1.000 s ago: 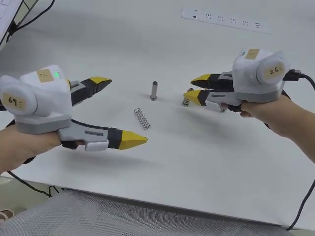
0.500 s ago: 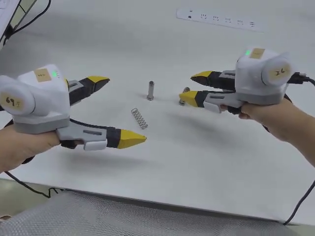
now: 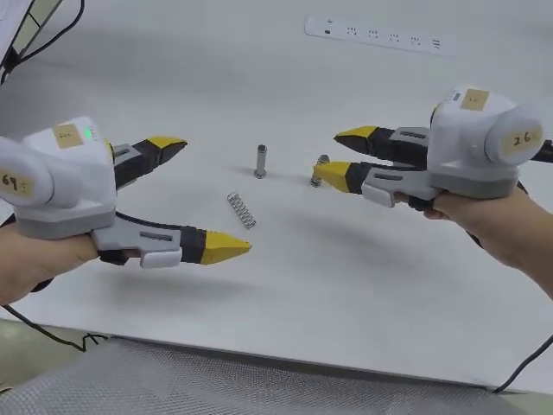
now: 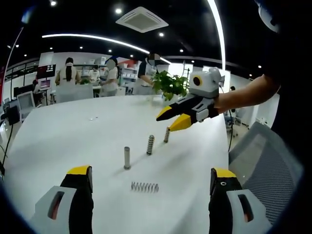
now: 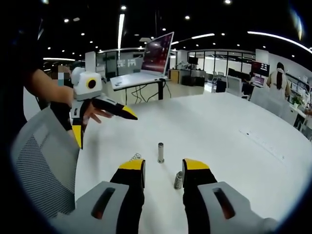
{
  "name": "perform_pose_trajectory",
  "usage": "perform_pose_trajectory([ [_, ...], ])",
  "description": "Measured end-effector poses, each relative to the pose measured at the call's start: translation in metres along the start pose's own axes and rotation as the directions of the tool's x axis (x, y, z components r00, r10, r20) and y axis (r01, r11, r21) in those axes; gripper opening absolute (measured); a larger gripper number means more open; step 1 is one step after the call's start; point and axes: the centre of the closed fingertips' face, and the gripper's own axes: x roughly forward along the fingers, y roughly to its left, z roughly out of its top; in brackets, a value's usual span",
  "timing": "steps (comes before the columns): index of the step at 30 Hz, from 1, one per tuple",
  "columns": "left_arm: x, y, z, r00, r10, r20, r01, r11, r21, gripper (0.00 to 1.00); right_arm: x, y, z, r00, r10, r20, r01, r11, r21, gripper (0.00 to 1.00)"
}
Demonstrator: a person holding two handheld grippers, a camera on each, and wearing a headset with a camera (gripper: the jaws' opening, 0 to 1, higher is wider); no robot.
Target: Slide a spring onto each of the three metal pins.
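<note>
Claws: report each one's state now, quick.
Left claw: open wide, holding nothing.
Right claw: open, holding nothing.

Bare metal pin point(image 3: 260, 161) stands upright, no coil on it. Loose spring point(image 3: 241, 209) lies flat nearby, not touching. First sprung pin point(image 4: 150, 145) and second sprung pin point(image 4: 166, 134) upright alongside.

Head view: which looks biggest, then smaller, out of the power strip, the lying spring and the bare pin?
1. power strip, though farthest away.
2. lying spring and bare pin: nearly alike, too close to rank.
</note>
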Motion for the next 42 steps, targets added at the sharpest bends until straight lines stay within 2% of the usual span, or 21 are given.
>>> perform_pose_trajectory([
  [11, 0.000, 0.002, 0.001, 1.0000, -0.001, -0.001, 0.001, 1.000, -0.003, 0.98, 0.003, 0.019, 0.002, 0.9990, 0.044, 0.002, -0.044, 0.999, -0.005, 0.27],
  [13, -0.001, 0.003, 0.000, 1.0000, 0.003, -0.002, -0.003, 1.000, -0.003, 0.98, 0.004, 0.022, 0.003, 0.9986, 0.052, 0.006, -0.052, 0.999, 0.015, 0.26],
  [20, 0.000, 0.003, -0.001, 1.0000, 0.001, -0.003, -0.001, 1.000, -0.005, 0.98, 0.016, 0.036, 0.006, 0.9970, 0.076, 0.015, -0.077, 0.996, 0.034, 0.25],
  [32, -0.003, 0.003, -0.002, 1.0000, 0.003, -0.002, -0.003, 1.000, -0.003, 0.98, 0.030, 0.044, 0.011, 0.9959, 0.087, 0.027, -0.088, 0.995, 0.054, 0.24],
  [42, -0.005, 0.004, -0.003, 1.0000, 0.007, 0.000, -0.007, 1.000, -0.009, 0.98, 0.042, 0.053, 0.009, 0.9955, 0.094, 0.011, -0.095, 0.994, 0.055, 0.22],
])
